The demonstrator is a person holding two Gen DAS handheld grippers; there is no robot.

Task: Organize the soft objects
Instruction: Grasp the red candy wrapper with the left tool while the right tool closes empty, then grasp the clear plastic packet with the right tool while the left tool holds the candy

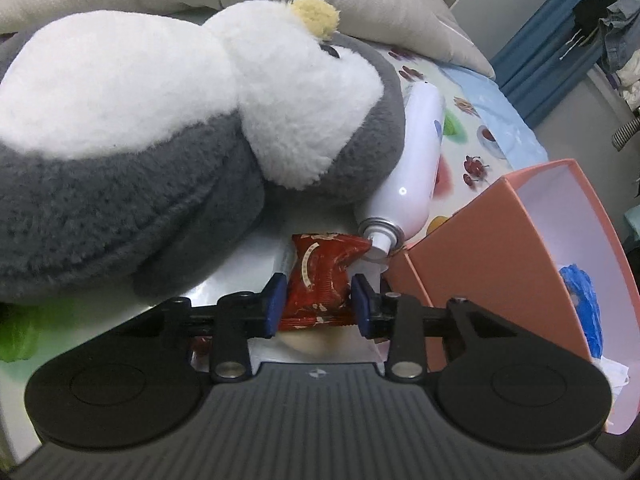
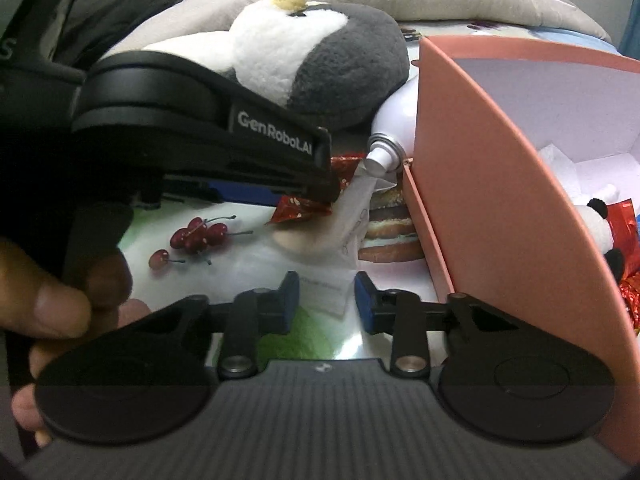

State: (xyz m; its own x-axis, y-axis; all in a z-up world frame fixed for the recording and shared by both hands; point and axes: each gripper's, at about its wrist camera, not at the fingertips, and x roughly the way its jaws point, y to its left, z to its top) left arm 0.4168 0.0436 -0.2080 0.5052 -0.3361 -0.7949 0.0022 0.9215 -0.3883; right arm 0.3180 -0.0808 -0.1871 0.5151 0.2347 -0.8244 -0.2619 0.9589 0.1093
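The left claw (image 1: pixel 319 300) pinches a red snack packet (image 1: pixel 320 280) lying straight ahead between its pads, long axis running away from it, on the bed (image 1: pixel 472 120). The pink box (image 1: pixel 480 248) stands just to its right. The right wrist view alone shows the right claw (image 2: pixel 327 300) half-spread, a white paper packet (image 2: pixel 324 288) between its pads, untouched.

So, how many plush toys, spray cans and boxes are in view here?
Plush toys: 2, a penguin and a small panda
Spray can: 1
Pink box: 1
Total: 4
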